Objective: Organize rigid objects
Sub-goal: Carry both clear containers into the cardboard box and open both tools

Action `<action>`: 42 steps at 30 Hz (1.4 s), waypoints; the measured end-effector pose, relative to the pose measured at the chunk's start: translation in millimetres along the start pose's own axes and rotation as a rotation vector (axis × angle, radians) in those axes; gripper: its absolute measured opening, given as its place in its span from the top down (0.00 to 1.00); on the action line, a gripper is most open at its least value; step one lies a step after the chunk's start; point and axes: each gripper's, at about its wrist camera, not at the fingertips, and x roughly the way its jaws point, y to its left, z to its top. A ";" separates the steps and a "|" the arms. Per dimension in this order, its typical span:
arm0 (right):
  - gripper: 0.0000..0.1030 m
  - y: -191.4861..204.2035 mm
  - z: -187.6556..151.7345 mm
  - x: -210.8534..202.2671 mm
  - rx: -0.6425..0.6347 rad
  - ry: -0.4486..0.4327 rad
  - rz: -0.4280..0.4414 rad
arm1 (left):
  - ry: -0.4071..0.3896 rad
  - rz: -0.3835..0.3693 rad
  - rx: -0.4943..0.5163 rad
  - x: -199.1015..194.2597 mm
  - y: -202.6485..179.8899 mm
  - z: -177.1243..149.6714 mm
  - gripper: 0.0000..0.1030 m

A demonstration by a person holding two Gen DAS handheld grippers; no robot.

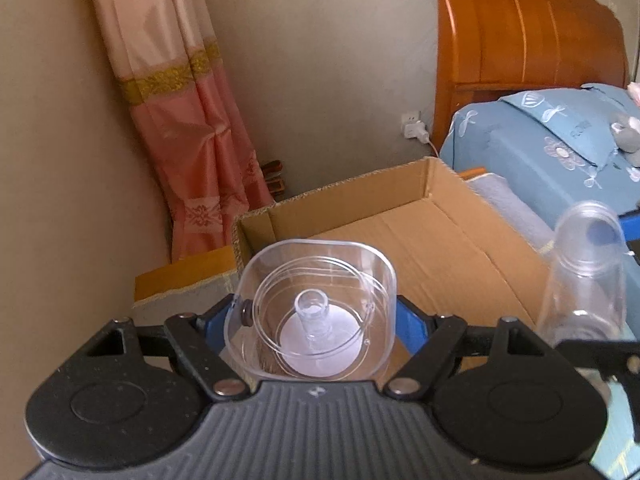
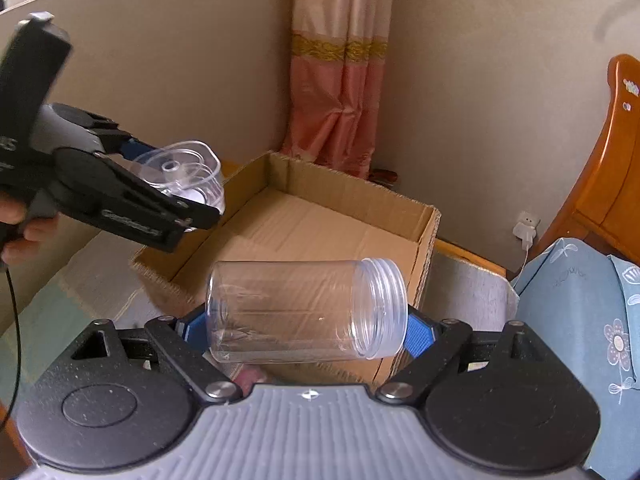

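A clear plastic jar lies on its side across the lower middle of the right wrist view, its threaded open mouth toward the right of the frame and its closed base toward the left, clamped end to end between the blue pads of the right gripper. The jar is lidless and looks empty. Behind and below it sits an open cardboard box, its brown floor bare where it can be seen, filling the centre of that frame. In the left wrist view a clear square-shouldered lid with a small spout in its middle sits at lower centre, gripped at its two sides by the blue pads of the left gripper, with the same box behind it at centre right. The jar shows again, blurred, at the right edge of that view, and the left gripper with the lid shows in the upper left of the right wrist view, a hand on its handle at the left edge. Around the box: a pink curtain with a gold band hangs in the upper left of the left view, a wooden headboard stands at upper right, and a blue flowered bedcover lies at the right below it. A white plug sits in the wall beside the headboard.
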 end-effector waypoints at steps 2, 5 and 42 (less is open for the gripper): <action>0.10 -5.7 5.8 7.6 0.007 0.006 -0.006 | 0.010 0.013 -0.010 15.0 -0.1 7.9 0.22; 0.10 -11.3 13.0 17.1 0.011 0.017 -0.016 | 0.014 0.040 -0.030 32.0 1.7 16.3 0.22; 0.00 -27.2 20.5 49.4 0.084 0.023 -0.076 | -0.064 0.003 -0.093 -46.6 19.3 -24.4 0.13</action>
